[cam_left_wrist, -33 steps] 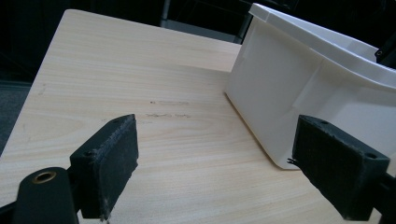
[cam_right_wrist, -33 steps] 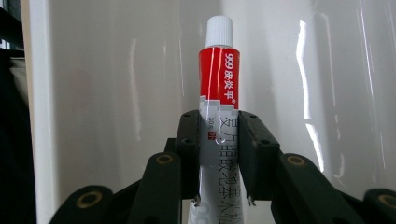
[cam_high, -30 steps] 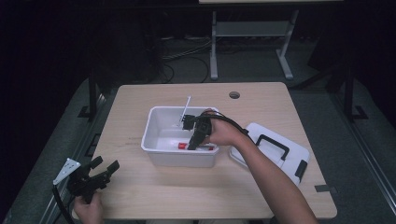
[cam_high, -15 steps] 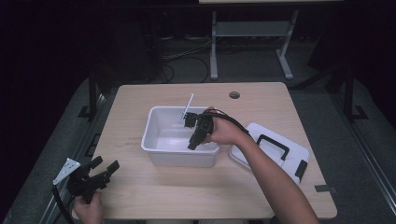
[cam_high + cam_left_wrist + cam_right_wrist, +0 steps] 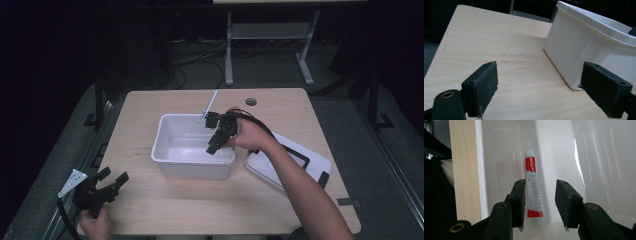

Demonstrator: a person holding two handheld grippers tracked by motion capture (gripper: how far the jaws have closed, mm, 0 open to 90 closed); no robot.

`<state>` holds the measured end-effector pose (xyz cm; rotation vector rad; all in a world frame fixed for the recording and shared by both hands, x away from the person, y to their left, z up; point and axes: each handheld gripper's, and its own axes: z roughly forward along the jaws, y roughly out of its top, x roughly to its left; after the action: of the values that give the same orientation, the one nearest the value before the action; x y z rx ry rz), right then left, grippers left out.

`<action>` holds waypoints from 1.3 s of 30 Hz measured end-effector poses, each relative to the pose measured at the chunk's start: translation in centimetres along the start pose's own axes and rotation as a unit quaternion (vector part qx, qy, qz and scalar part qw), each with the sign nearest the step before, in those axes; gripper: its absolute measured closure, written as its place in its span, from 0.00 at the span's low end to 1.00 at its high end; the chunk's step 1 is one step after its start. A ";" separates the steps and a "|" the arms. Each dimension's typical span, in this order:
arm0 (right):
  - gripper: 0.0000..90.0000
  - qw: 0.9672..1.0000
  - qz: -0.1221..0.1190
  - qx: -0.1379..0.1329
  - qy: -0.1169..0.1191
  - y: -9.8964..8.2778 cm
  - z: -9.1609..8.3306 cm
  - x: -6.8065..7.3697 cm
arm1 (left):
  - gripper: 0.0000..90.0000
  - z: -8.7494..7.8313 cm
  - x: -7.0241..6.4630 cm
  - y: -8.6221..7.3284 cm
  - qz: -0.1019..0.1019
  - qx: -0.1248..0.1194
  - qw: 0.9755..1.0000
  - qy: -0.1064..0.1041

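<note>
One tube [image 5: 533,185] flat on bin [image 5: 172,131] floor, long axis running away between right gripper [image 5: 540,203] jaws, just opening, nothing clamped; left gripper [image 5: 549,92] apart, far off.

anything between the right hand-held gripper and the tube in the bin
Nothing. In the right gripper view the tube lies on the bare bin floor, below the open right hand-held gripper, whose jaws have just been opening.

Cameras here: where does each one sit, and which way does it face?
High view: above the near edge, facing forward and down on the white plastic bin; both forearms show.
Left gripper view: on the left tool, low, facing the bin's outer wall.
Right gripper view: on the right tool, looking into the bin at a red-and-white tube.
All share the bin.
</note>
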<state>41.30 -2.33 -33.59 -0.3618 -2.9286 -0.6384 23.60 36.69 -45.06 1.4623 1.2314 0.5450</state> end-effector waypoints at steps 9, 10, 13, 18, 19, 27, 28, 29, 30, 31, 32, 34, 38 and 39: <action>0.60 1.000 0.006 -0.009 -0.015 -0.6 -2.1 0.1 | 0.15 0.0 0.0 0.0 0.002 0.003 1.000 -0.001; 0.59 1.000 0.006 -0.009 -0.016 -0.7 -2.3 0.2 | 0.15 0.0 0.0 0.0 0.002 0.003 1.000 -0.001; 0.59 1.000 0.009 -0.012 -0.021 -1.0 -2.9 0.3 | 0.15 0.0 -0.1 0.0 0.002 0.003 1.000 -0.001; 0.57 0.999 0.015 -0.016 -0.029 -1.5 -4.0 0.3 | 0.15 0.0 -0.1 0.0 0.002 0.002 1.000 -0.001; 0.56 0.999 0.016 -0.016 -0.030 -1.7 -4.2 0.3 | 0.15 0.1 -0.1 0.0 0.002 0.002 1.000 -0.001; 0.53 0.999 0.026 -0.020 -0.035 -2.6 -5.5 0.3 | 0.15 0.1 -0.2 0.0 0.004 0.003 1.000 -0.001; 0.53 0.999 0.026 -0.020 -0.037 -2.7 -5.6 0.2 | 0.15 0.1 -0.2 0.0 0.004 0.004 1.000 -0.001; 0.53 0.999 0.027 -0.020 -0.038 -2.8 -5.7 0.2 | 0.15 0.1 -0.2 0.0 0.004 0.004 1.000 -0.001; 0.53 0.999 0.030 -0.019 -0.039 -3.0 -5.9 0.2 | 0.15 0.1 -0.2 0.0 0.004 0.004 1.000 -0.001; 0.52 0.998 0.031 -0.020 -0.041 -3.1 -6.0 0.2 | 0.15 0.1 -0.2 0.0 0.004 0.004 1.000 -0.001; 0.52 0.998 0.032 -0.020 -0.042 -3.2 -6.2 0.2 | 0.15 0.1 -0.2 0.0 0.003 0.003 1.000 -0.001; 0.52 0.998 0.035 -0.021 -0.044 -3.5 -6.5 0.2 | 0.15 0.1 -0.2 0.0 0.004 0.004 1.000 -0.002; 0.51 0.998 0.041 -0.021 -0.049 -4.1 -6.9 0.1 | 0.15 0.2 -0.2 0.0 0.005 0.005 1.000 -0.002; 0.51 0.998 0.040 -0.023 -0.049 -4.2 -7.0 0.1 | 0.15 0.2 -0.2 0.0 0.005 0.006 1.000 -0.002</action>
<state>40.60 -9.00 -28.90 -0.5283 -2.9783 -0.6955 23.66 36.38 -45.07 1.4796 1.2255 0.5423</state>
